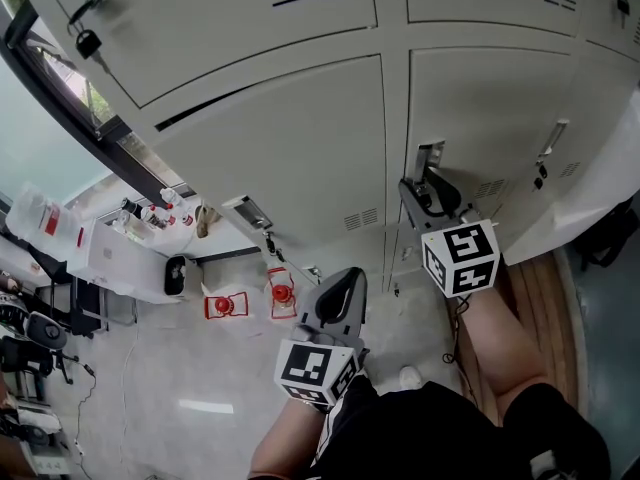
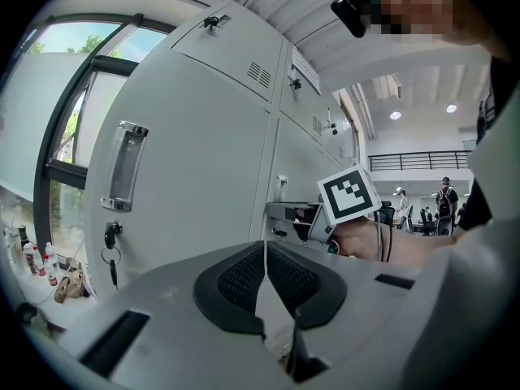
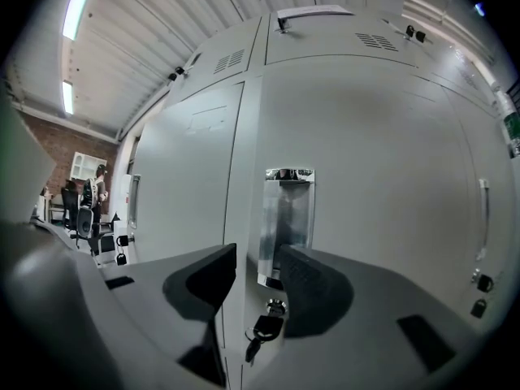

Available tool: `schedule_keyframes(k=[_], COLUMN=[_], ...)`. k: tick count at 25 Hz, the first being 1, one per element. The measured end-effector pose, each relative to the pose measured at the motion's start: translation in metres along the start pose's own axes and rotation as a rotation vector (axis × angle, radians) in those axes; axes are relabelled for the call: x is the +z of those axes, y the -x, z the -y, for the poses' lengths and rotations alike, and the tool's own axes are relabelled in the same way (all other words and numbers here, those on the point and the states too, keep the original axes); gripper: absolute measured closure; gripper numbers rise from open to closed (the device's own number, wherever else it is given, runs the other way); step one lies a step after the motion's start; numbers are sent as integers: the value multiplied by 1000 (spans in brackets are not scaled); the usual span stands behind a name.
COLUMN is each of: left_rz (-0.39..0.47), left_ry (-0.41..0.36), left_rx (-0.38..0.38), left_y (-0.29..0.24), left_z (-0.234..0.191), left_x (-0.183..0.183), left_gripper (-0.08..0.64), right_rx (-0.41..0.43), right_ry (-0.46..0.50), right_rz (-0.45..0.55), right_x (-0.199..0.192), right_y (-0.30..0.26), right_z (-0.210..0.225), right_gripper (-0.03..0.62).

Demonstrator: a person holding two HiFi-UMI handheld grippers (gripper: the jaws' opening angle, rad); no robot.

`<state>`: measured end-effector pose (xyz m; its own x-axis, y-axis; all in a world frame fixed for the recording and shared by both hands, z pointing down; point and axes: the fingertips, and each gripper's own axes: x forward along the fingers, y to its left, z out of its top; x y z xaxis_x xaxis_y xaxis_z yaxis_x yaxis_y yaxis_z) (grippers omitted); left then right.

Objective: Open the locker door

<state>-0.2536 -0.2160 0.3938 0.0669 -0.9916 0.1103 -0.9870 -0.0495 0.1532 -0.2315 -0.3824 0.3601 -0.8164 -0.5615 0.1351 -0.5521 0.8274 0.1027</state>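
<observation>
The grey locker door looks closed, with a chrome recessed handle near its left edge and a key hanging in the lock below. My right gripper is open just in front of the handle's lower end, and nothing is gripped between its pads. In the head view, the right gripper points at that handle. My left gripper hangs lower and further left, away from the lockers. Its jaws are shut and empty.
The neighbouring locker has its own handle and a key in the lock. Another handle lies to the right. Two red objects and white boxes sit on the floor by the window at the left.
</observation>
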Motion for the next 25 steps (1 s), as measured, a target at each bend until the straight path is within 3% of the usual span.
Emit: schedule_keyframes(k=[11,25], left_rz=[8,42], left_ry=[5,-1], left_rx=[17,75], left_y=[-4,13], left_z=[3,40], left_x=[2,8], left_gripper=[538,538], right_rx=[9,73], right_ry=[11,8], right_rz=[-15,-7], right_x=[0,-5], right_y=[-3,36], right_z=[0,-8], right_gripper=[426,433])
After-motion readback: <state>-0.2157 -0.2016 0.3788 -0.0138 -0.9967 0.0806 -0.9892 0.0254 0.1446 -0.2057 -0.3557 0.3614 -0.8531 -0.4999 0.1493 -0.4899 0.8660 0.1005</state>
